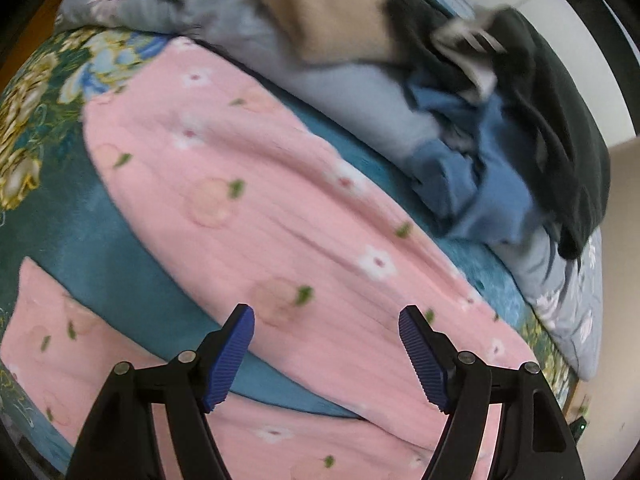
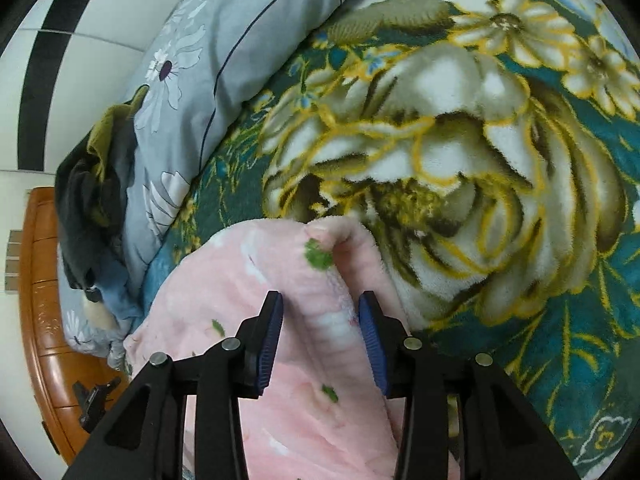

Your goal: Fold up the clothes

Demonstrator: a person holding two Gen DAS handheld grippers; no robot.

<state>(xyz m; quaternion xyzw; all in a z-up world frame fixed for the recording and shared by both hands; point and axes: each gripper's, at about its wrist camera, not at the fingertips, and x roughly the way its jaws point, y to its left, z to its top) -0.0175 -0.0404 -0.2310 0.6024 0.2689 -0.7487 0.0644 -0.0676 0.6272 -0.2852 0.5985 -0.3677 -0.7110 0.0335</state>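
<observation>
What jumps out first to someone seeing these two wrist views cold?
The pink peach-print garment spread across the teal floral blanket fills both views. In the right view, a raised fold of it sits between the right gripper's blue pads, which look slightly apart from the cloth. The left gripper hangs wide open above it, with a heap of dark and blue clothes behind.

Blurred beyond telling apart: heaped clothes [image 1: 472, 128] far ahead of the left hand-held gripper [image 1: 326, 330]; pink garment [image 1: 280, 208] cut off below.
</observation>
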